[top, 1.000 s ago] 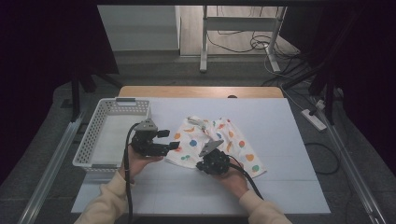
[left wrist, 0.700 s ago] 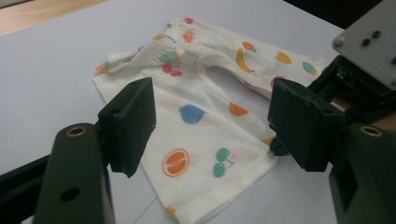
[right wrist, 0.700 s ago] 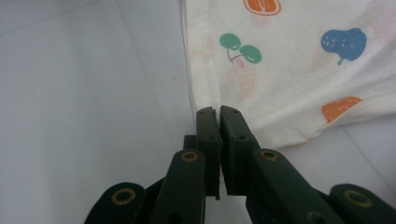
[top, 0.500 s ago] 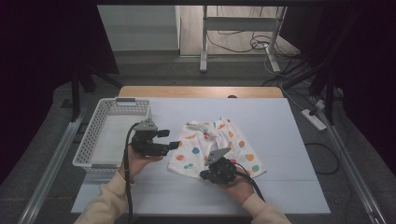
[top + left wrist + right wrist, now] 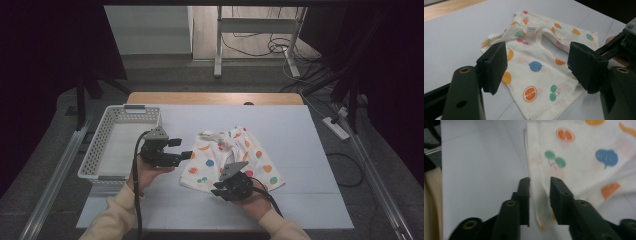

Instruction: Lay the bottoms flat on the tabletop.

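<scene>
Fruit-print shirt (image 5: pixel 231 159) lies crumpled mid-tabletop (image 5: pixel 300 135). Right gripper (image 5: pixel 539 195), jaws just parted, straddles the shirt's near hem without pinching it. Left gripper (image 5: pixel 537 66) hovers beside the shirt, jaws wide, holding nothing.

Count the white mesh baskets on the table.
1. The basket sits at the table's left edge, beside the left gripper, left of the fruit-print shirt.

Cream sleeves cover both forearms; the left gripper (image 5: pixel 186 155) and right gripper (image 5: pixel 217 188) are black, each topped with a grey three-cornered plate, trailing black cables
</scene>
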The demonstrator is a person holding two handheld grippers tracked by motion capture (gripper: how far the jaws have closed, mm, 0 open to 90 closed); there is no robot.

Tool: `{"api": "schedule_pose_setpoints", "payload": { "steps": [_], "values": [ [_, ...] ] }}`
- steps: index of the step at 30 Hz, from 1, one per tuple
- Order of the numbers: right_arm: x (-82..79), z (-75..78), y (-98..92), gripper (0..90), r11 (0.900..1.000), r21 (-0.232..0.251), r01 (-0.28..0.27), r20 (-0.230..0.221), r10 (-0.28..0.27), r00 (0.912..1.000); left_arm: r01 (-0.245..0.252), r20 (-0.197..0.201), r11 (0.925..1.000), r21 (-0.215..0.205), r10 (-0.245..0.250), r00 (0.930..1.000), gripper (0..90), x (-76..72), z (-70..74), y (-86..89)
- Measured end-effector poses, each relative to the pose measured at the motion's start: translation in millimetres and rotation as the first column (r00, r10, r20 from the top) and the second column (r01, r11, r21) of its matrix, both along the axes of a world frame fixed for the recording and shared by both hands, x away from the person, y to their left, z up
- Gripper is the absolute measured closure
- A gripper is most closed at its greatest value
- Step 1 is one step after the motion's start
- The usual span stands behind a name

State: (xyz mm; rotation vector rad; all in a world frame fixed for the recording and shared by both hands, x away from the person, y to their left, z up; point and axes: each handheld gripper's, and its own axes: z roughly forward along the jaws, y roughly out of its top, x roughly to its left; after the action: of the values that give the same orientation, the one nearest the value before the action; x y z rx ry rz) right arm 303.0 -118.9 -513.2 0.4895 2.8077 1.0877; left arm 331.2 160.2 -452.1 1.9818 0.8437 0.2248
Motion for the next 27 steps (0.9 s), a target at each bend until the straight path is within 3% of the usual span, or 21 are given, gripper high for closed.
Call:
{"api": "schedule_pose_setpoints", "payload": {
  "steps": [3, 8, 14, 21, 27],
  "values": [
    [4.0, 0.6, 16.5, 58.9, 1.0, 0.016, 0.009, 0.0, -0.009, 1.0, -0.009, 0.001, 1.0, -0.003, 0.009, 1.0, 31.2, 0.2, 0.8, 2.1],
    [9.6, -4.2, 42.3, 57.2, 1.0, 0.007, -0.013, 0.008, 0.013, 0.9999, -0.018, -0.001, 0.9998, -0.007, 0.018, 0.9998, 31.2, 0.3, 0.4, 6.0],
    [15.9, -12.6, 58.3, 56.1, 1.0, 0.005, -0.021, -0.012, 0.021, 0.9997, -0.021, -0.001, 0.9998, -0.006, 0.021, 0.9998, 31.2, 1.0, 0.4, 6.9],
    [18.0, -17.1, 62.3, 55.5, 0.999, -0.034, -0.016, 0.017, 0.016, 0.9997, -0.016, -0.006, 0.9999, -0.006, 0.016, 0.9999, 31.2, 1.6, -0.4, 6.3],
    [17.6, -17.3, 62.4, 62.3, 0.998, -0.052, -0.021, 0.05, 0.024, 0.9984, -0.015, -0.004, 0.9999, -0.008, 0.015, 0.9999, 31.2, 0.8, 0.1, 5.3]
  ]
}}
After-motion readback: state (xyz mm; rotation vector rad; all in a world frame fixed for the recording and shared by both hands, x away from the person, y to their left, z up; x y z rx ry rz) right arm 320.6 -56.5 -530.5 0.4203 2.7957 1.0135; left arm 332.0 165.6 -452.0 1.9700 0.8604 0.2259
